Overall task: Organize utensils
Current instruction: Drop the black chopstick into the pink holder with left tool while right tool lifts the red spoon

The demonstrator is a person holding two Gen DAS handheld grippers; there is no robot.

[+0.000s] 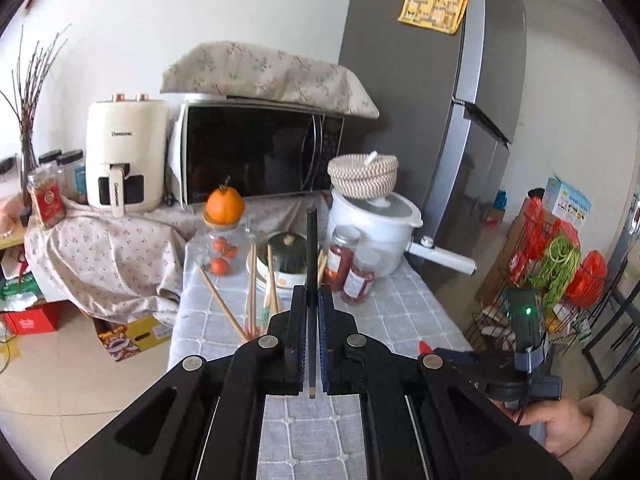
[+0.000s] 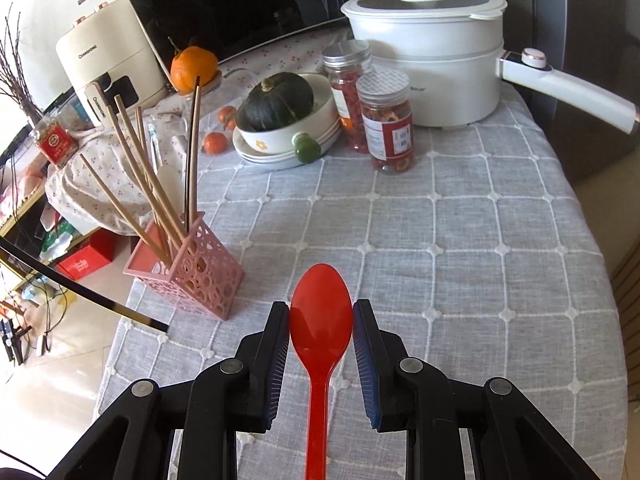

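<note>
- Left gripper (image 1: 312,300): jaws clamped on a black chopstick (image 1: 311,248) that juts upright past the fingertips, raised above the table (image 2: 460,240)
- Pink holder (image 2: 192,272) near the table's left edge; wooden chopsticks (image 2: 132,184) lean inside it
- Right gripper (image 2: 321,312): jaws narrow, pinching the bowl of a red spoon (image 2: 320,320), handle trailing back toward the camera

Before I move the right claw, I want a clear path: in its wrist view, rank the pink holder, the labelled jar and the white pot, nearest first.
1. Pink holder, ahead left, at the table's edge.
2. Labelled jar, farther back, slightly right.
3. White pot, farthest, back right.
</note>
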